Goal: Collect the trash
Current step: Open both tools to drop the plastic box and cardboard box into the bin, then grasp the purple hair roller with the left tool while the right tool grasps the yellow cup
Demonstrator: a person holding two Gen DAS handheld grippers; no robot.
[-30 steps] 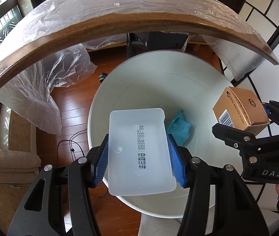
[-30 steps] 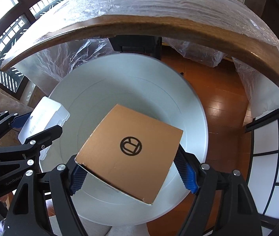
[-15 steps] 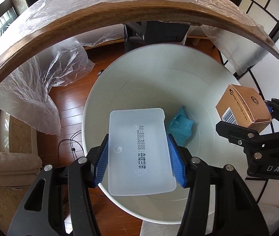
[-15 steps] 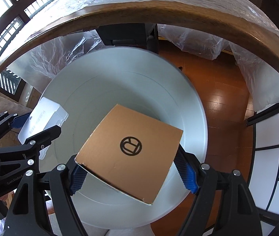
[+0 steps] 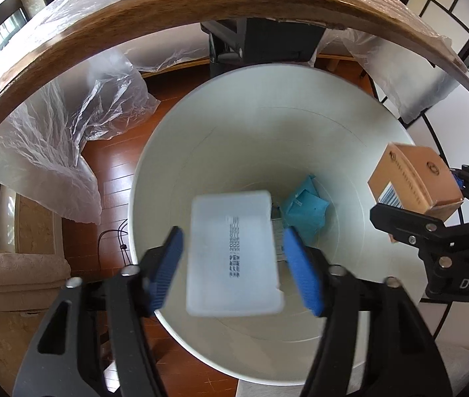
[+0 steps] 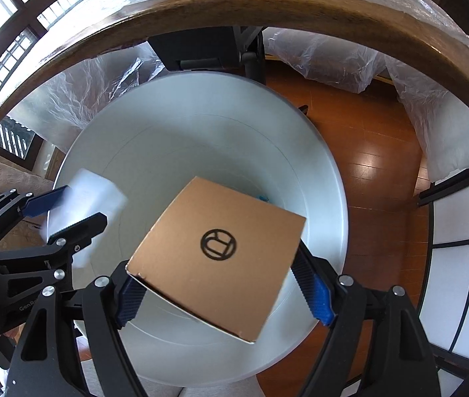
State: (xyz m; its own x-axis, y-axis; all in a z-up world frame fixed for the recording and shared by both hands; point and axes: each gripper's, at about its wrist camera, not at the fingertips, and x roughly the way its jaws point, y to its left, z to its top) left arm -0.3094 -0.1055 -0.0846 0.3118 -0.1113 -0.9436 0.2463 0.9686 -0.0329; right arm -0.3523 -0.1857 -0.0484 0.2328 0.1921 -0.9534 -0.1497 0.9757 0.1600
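Observation:
A translucent white plastic container (image 5: pixel 232 254) hangs blurred between the blue pads of my left gripper (image 5: pixel 232 235), over the round white bin (image 5: pixel 267 76). The jaws are opening and the pads stand off its sides. A blue crumpled wrapper (image 5: pixel 304 208) lies on the bin's floor. My right gripper (image 6: pixel 214 264) holds a brown cardboard box (image 6: pixel 217 248) with a round logo above the bin (image 6: pixel 201 79). Its jaws are starting to open, while the pads still touch the box's edges. The same box (image 5: pixel 413 182) shows at the right of the left wrist view.
A curved wooden table edge (image 5: pixel 201 3) wrapped in clear plastic arches over the bin. Loose plastic sheeting (image 5: pixel 69 125) hangs to the floor at the left. A black chair base (image 6: pixel 208 53) stands behind the bin on the wooden floor (image 6: pixel 373 152). A beige cushion (image 5: pixel 12 264) lies at the left.
My left gripper's pads have spread away from the white container, which now drops blurred toward the bin. The cardboard box stays in the right gripper.

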